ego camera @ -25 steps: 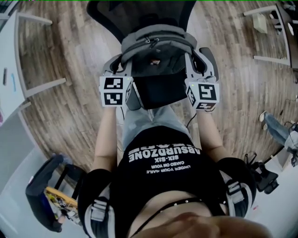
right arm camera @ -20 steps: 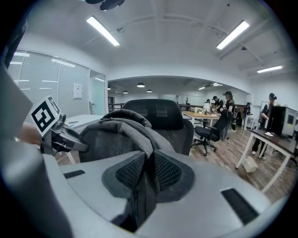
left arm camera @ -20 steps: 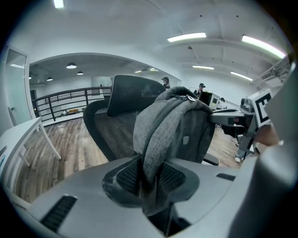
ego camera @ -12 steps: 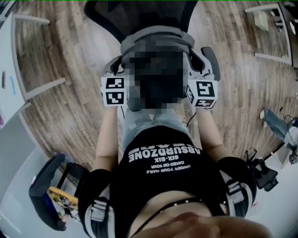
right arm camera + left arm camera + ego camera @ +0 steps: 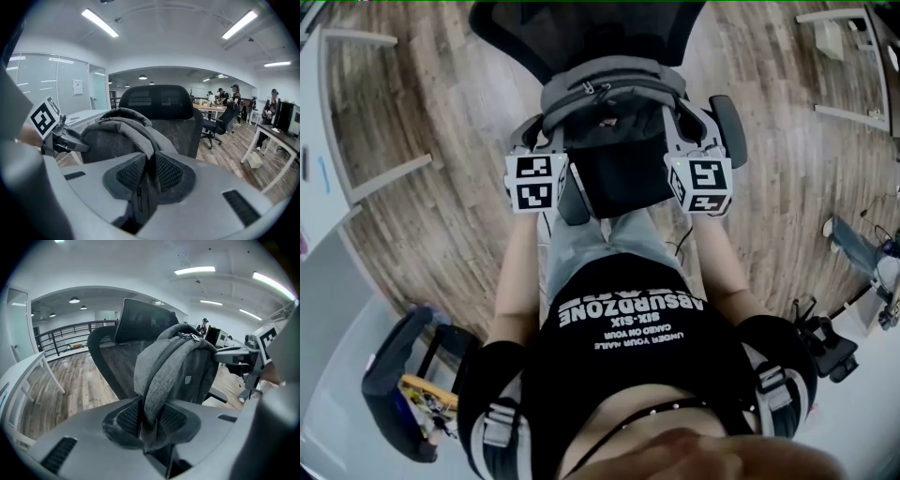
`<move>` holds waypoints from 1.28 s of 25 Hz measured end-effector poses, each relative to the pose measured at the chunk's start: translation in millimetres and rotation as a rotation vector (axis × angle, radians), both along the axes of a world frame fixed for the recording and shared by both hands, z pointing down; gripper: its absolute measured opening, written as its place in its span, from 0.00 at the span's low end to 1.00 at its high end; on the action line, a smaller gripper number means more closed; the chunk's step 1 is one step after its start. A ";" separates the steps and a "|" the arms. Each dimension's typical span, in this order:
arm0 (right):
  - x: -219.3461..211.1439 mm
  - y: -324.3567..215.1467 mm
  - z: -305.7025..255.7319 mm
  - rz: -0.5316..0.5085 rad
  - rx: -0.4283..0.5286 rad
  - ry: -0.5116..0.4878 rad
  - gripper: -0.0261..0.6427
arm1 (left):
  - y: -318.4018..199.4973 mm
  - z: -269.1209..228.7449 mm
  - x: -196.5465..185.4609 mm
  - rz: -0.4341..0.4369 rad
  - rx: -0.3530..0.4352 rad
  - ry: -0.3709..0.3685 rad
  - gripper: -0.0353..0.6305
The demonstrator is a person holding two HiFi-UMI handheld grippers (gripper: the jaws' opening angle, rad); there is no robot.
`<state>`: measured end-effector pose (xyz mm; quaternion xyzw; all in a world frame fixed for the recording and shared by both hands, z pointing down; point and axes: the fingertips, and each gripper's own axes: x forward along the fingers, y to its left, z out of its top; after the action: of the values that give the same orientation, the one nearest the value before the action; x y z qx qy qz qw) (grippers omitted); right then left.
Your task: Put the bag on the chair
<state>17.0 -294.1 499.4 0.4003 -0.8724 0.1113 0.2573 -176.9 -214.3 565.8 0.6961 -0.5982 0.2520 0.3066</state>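
Observation:
A grey backpack (image 5: 614, 98) hangs upright between my two grippers, over the seat of a black mesh office chair (image 5: 581, 33). The bag hides the seat, so I cannot tell whether it rests there. My left gripper (image 5: 551, 142) is shut on a grey shoulder strap (image 5: 154, 390), which runs down between its pads. My right gripper (image 5: 678, 139) is shut on the bag's grey fabric (image 5: 140, 136) at the other side. The chair's headrest and back (image 5: 161, 105) stand right behind the bag (image 5: 112, 133). In the left gripper view the bag (image 5: 187, 366) fronts the chair back (image 5: 110, 357).
A chair armrest (image 5: 727, 127) sticks out at the bag's right. A white table (image 5: 323, 141) stands at the left and white desks (image 5: 853, 56) at the far right. A dark case (image 5: 398, 389) lies on the floor behind me. Several people (image 5: 234, 98) are at desks farther off.
Both grippers have shifted a little toward the chair, carrying the bag with them. The right one moved slightly more. Both grips look unchanged.

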 end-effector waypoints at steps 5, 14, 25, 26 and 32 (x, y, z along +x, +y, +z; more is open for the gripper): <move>-10.3 -0.6 12.6 -0.010 -0.026 0.005 0.15 | 0.4 10.0 -10.8 -0.016 -0.016 -0.008 0.19; -23.1 -5.4 32.4 -0.021 -0.071 0.028 0.15 | -1.9 28.5 -22.3 -0.053 -0.056 -0.015 0.19; -34.3 -6.9 60.0 -0.032 -0.123 0.066 0.15 | 0.1 51.5 -32.2 -0.086 -0.096 -0.015 0.19; -35.2 -6.5 61.5 -0.035 -0.125 0.069 0.15 | 1.1 53.2 -32.8 -0.087 -0.099 -0.014 0.19; -36.1 -1.8 70.6 -0.047 -0.141 0.094 0.15 | 7.6 61.9 -33.1 -0.088 -0.121 -0.015 0.19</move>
<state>-19.1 -295.9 570.0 0.3652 -0.8585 0.1475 0.3283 -210.0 -206.7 627.7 0.6475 -0.6142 0.2791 0.3543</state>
